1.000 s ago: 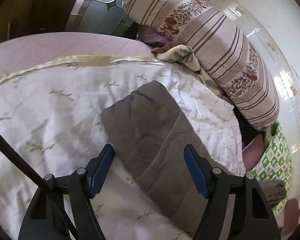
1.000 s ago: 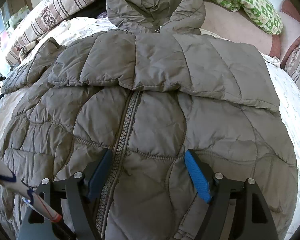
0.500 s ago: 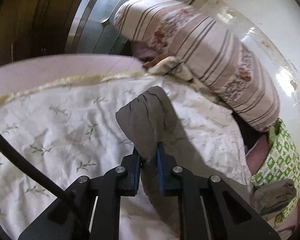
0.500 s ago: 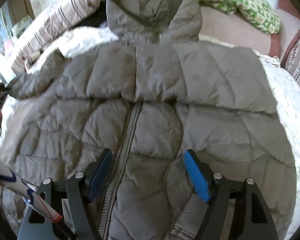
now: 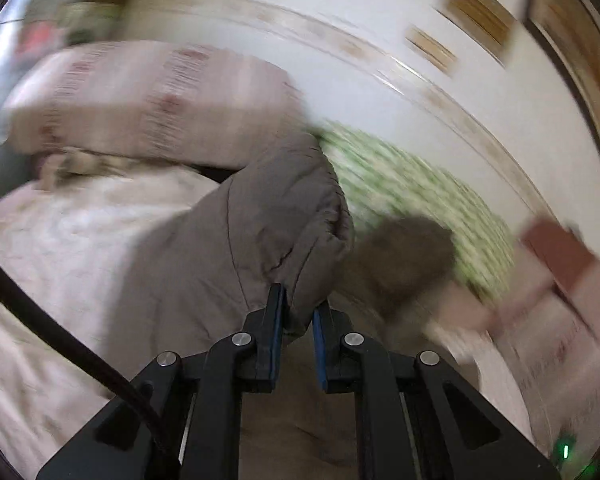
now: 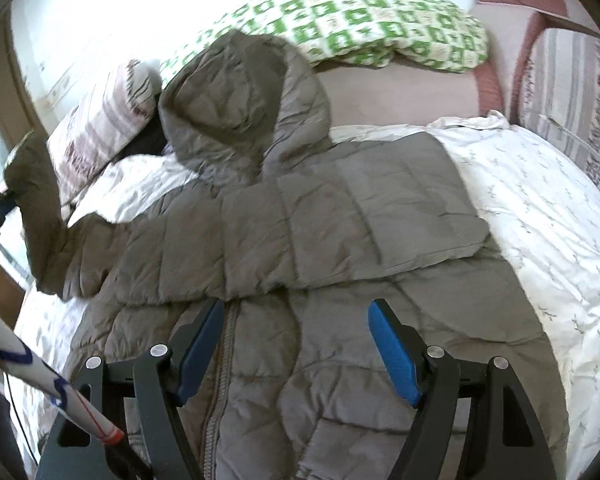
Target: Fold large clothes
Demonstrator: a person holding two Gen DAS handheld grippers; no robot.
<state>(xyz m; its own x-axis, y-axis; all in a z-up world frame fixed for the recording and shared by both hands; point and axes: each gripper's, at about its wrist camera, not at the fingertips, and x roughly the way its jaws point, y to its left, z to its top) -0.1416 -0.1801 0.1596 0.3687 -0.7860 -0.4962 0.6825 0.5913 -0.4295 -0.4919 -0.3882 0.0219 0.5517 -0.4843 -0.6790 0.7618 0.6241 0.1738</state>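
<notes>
Two grippers are in your hands. Your left gripper point(image 5: 297, 312) has its fingers drawn narrow and clamped on the cuff end of the jacket sleeve point(image 5: 276, 220), which stands lifted above the white quilt point(image 5: 60, 248). The left wrist view is heavily blurred, so the striped pillow point(image 5: 148, 100), the green patterned pillow point(image 5: 412, 188) and a brown shape just right of the sleeve are hard to make out. Your right gripper point(image 6: 296, 344) has its fingers spread wide and holds nothing; it hovers over the grey quilted jacket point(image 6: 340, 320), near the zipper point(image 6: 224, 360). The jacket lies front up on the quilt, with its hood point(image 6: 240, 104) toward the pillows and the other sleeve point(image 6: 364, 216) folded across the chest. In the right wrist view, the lifted sleeve appears at the left edge, and the left gripper is mostly cut off there. The jacket hem is hidden below the gripper body.
</notes>
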